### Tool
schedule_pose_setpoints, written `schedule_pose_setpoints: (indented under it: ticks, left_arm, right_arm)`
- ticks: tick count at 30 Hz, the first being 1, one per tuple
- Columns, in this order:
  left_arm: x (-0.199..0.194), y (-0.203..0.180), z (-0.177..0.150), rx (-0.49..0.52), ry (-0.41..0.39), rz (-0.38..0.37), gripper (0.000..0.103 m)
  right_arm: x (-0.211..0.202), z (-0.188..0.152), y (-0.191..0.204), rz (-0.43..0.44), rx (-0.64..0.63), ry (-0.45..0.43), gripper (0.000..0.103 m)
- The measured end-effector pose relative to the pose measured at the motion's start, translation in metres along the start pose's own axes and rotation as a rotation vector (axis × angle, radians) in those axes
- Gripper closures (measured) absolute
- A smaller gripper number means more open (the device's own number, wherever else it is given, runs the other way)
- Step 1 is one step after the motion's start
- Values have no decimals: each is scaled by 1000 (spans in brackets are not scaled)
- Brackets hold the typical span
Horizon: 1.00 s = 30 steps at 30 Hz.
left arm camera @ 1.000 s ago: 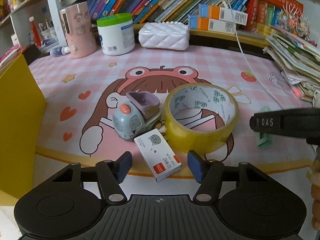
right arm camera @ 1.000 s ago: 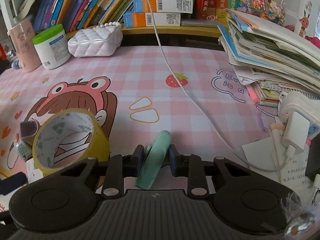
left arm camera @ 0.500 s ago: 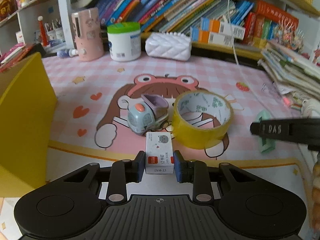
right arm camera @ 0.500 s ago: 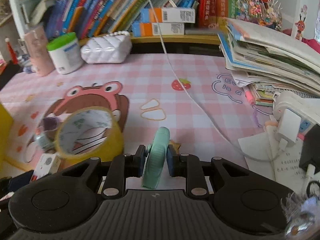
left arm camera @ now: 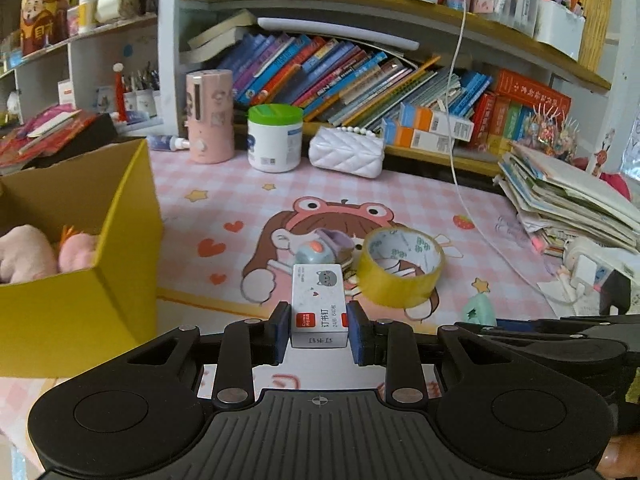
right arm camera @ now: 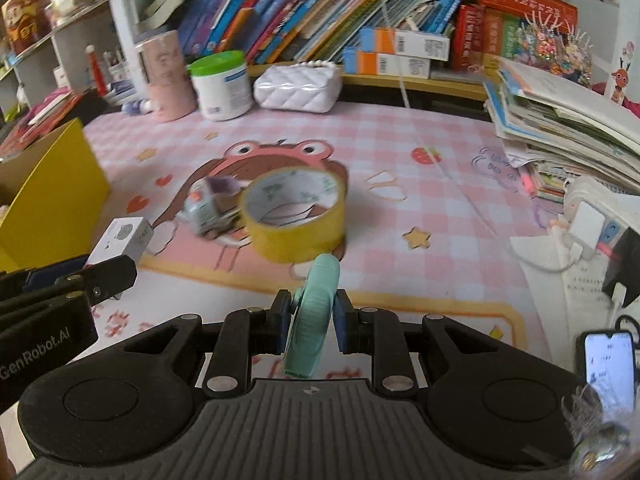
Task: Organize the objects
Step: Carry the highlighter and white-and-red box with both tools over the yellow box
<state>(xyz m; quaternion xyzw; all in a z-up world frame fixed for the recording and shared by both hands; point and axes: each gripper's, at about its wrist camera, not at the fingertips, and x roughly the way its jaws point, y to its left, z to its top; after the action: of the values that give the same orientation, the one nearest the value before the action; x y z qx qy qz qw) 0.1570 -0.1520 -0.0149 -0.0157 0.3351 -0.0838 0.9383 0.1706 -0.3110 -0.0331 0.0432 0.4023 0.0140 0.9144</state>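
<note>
Jaws clenched on both sides: the left gripper (left arm camera: 319,330), open around the small staple box (left arm camera: 319,304) a second ago, now grips it clear of the desk (left arm camera: 240,184), while the right gripper (right arm camera: 310,322) holds a mint-green gadget (right arm camera: 314,312). Both views have pulled back and up, bringing the yellow box (left arm camera: 120,240) into sight at left. The tape roll (left arm camera: 400,268) and toy car (left arm camera: 320,250) remain on the mat; both loads look bound for that box.

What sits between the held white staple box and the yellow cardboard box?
Nothing: in the left wrist view only bare pink mat separates staple box and yellow box.
</note>
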Motion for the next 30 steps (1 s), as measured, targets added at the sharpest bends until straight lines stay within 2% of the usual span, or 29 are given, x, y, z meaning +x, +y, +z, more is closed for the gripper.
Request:
schedule_pose_setpoints:
  ticks: [12, 30]
  left_arm:
    - [-47, 45, -29, -16, -18, 2, 75]
    - [-116, 130, -67, -64, -28, 34, 75]
  right_arm:
    - [-31, -27, 55, 3, -33, -2, 82]
    - [-78, -78, 159, 40, -92, -1, 82]
